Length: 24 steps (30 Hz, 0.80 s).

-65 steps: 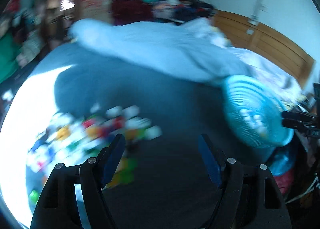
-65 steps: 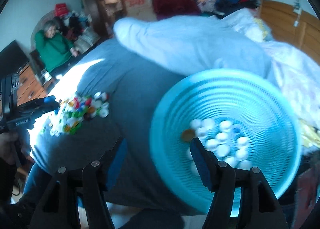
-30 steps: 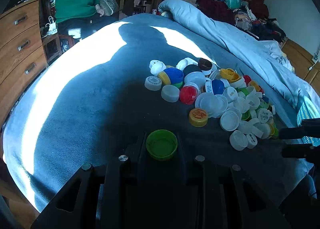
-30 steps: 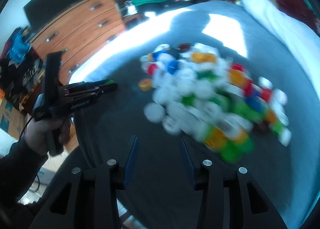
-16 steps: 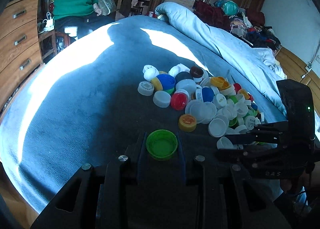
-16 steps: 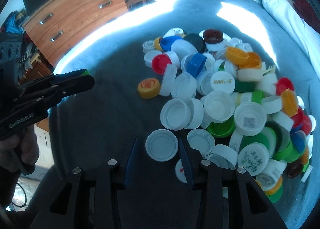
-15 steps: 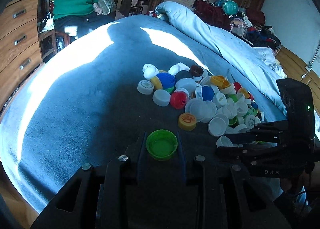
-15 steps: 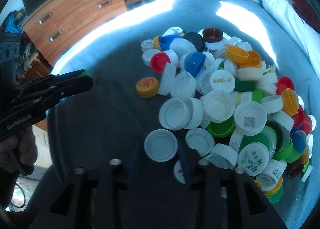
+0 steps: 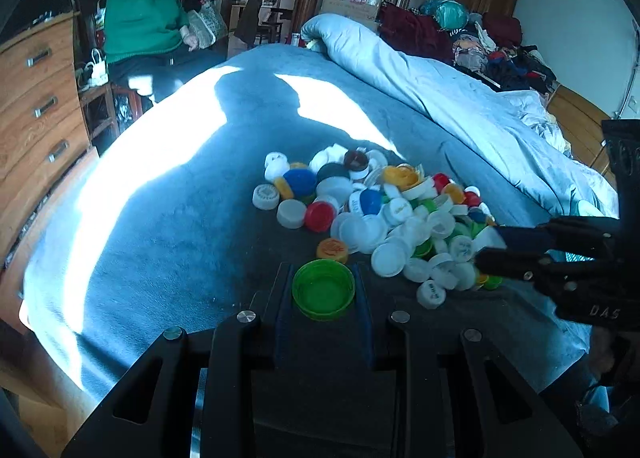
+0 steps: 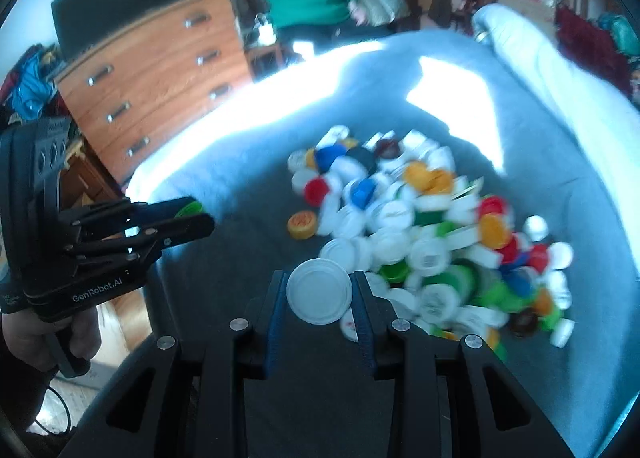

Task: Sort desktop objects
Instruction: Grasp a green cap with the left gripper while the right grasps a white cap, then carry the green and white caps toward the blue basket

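Left wrist view: left gripper (image 9: 323, 300) is clamped on a green cap (image 9: 323, 289), open side up, at lower centre of frame. The cap pile (image 9: 384, 209) lies on the blue bedcover (image 9: 180, 225) just above it, centre-right; an orange cap (image 9: 332, 249) sits at the pile's near edge. Right wrist view: right gripper (image 10: 319, 300) pinches a white cap (image 10: 319, 292), lower centre, with the pile (image 10: 420, 234) spreading to the right. A wooden dresser (image 10: 160, 69) stands at upper left.

Home bedroom — bed (image 9: 200, 193), duvet (image 9: 440, 97), wooden dresser (image 10: 160, 69).
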Available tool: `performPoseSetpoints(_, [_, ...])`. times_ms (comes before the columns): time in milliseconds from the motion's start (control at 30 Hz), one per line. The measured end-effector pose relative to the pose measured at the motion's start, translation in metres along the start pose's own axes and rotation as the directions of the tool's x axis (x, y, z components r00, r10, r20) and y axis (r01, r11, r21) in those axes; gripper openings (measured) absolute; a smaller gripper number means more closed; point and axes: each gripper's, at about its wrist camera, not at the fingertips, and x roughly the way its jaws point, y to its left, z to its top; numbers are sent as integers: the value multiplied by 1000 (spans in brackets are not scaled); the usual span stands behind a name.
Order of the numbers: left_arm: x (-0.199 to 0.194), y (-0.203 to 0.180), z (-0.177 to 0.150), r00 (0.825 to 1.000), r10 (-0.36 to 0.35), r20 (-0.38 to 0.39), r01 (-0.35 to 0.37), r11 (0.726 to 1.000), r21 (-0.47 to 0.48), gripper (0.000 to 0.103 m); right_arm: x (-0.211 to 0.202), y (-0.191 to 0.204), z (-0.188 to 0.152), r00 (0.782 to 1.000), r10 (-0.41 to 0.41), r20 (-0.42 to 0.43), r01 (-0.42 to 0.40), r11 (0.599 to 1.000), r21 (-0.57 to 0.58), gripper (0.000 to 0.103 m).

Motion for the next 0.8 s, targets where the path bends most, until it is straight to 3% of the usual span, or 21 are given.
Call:
performPoseSetpoints(233, [-27,-43,24,999,-15,47,13,998,54,25,-79,-31,-7,990,-103,93,98,994,52,34])
performPoseSetpoints(433, [-41,-97,43,995,-64,74,55,991,123,25,-143,-65,-19,968,-194,159,180,978,102,34])
performPoseSetpoints(800, [-45,-236,67,979,-194,59,171,945,277,25,-234,-134,-66,919,-341,197,293,926,237,34])
